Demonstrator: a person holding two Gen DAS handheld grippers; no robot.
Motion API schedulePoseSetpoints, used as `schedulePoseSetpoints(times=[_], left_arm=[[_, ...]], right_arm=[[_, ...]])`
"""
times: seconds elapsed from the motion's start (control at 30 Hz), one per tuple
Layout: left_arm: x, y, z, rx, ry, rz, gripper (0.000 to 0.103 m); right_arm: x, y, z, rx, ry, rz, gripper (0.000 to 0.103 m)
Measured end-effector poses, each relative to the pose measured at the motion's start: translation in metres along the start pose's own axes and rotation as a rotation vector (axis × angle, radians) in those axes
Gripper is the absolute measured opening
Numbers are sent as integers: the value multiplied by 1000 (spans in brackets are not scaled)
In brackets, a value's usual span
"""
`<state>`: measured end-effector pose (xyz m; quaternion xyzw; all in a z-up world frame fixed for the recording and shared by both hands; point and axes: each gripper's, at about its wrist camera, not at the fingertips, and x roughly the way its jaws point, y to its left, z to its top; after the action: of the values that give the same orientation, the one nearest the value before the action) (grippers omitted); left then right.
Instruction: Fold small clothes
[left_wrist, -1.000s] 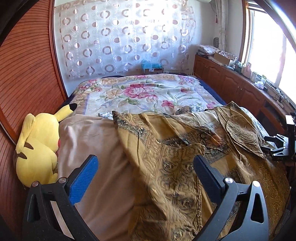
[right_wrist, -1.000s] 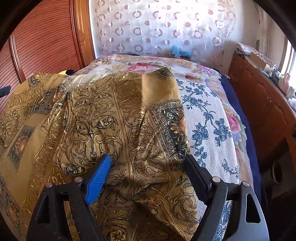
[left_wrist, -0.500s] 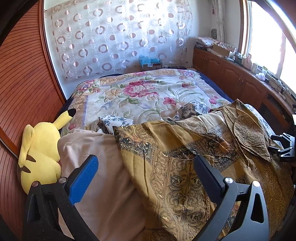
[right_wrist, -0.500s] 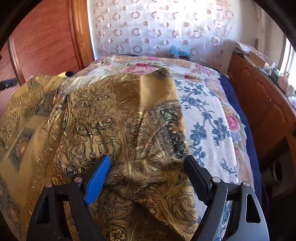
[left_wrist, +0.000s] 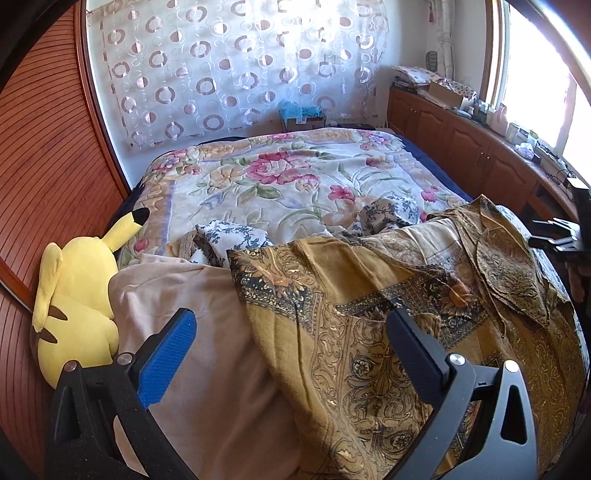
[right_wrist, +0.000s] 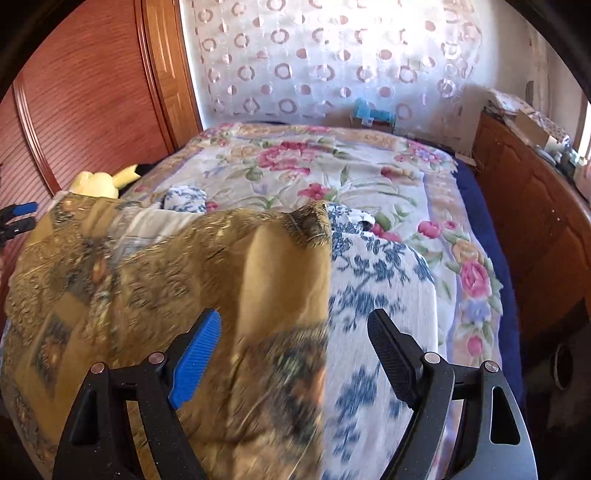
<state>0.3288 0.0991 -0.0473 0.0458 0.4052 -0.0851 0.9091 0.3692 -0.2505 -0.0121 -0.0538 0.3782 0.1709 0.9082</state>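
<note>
A gold patterned garment (left_wrist: 369, 325) lies crumpled across the near part of the bed, over a plain beige cloth (left_wrist: 192, 332); it also shows in the right wrist view (right_wrist: 147, 280), blurred. My left gripper (left_wrist: 291, 347) is open above the garment's left edge, holding nothing. My right gripper (right_wrist: 295, 347) is open above the garment's right edge, where it meets a white cloth with blue flowers (right_wrist: 376, 280). The right gripper also shows at the far right of the left wrist view (left_wrist: 554, 240).
A floral bedspread (left_wrist: 295, 177) covers the far bed. A yellow plush toy (left_wrist: 74, 295) sits at the left by the wooden wall (left_wrist: 48, 166). Wooden cabinets (left_wrist: 472, 147) with clutter run along the right under the window.
Both grippers have risen and pulled back from the garment. The right view is now blurred and shows more of the blue-flowered cloth. Both stay open.
</note>
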Motion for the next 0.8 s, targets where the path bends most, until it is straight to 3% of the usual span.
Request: schedulePoseSetpoints(times=[0.13,0.23,0.3,0.47,0.8], left_arm=[[2,4,-1,-12,2,-24,100],[2,8,-2,-25,0,-41,91],[4,11,-2,-35,7,-53,75],[8,15,-4,-43,25,-70,54],[21,11,-1,-32,65,-68,47]], right_arm=[[30,-4,14,-8,38,-12,80],[46,-4,22,-1,60,-11,80],[54,-4,27,-3,67,-9,80],[61,5,30,-39,63,-39,80],[60,-2,22,-62,13,-26,80]])
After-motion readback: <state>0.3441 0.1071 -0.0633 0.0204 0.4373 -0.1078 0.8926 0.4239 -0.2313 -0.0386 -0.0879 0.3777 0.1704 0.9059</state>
